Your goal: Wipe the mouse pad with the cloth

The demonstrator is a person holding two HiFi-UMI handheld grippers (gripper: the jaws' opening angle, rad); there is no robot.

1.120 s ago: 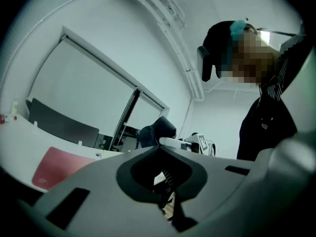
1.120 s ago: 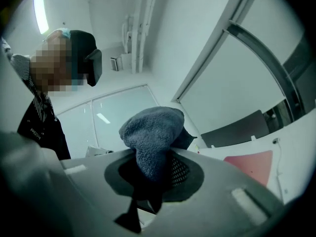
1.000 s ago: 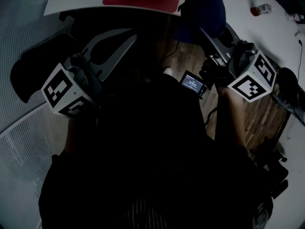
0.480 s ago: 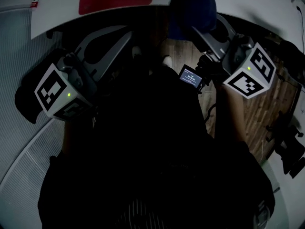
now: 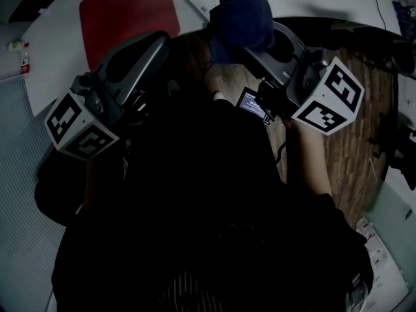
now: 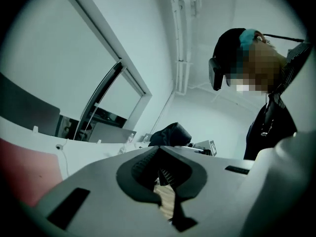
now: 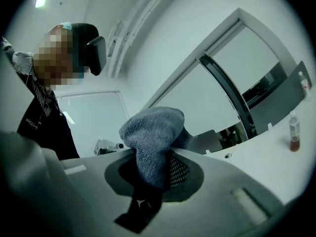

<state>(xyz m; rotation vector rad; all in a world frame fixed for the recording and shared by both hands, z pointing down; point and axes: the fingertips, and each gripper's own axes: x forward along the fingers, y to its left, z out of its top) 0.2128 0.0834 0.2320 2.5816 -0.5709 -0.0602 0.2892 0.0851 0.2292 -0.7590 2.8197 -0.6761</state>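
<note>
- The red mouse pad (image 5: 130,18) lies flat on the white desk (image 5: 55,57).
- The left gripper (image 5: 158,41) is held up near the pad. Its fingers are closed together, with nothing in them.
- The blue cloth (image 5: 244,12) is bunched up, off to the pad's right and not touching it.
- The right gripper (image 7: 157,158) has its fingers squeezed tight on the cloth.

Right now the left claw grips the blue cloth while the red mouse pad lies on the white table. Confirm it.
Wrong claw. The right claw grips the blue cloth, as the right gripper view shows; the left claw is shut on nothing. The red mouse pad does lie on the white table.
</note>
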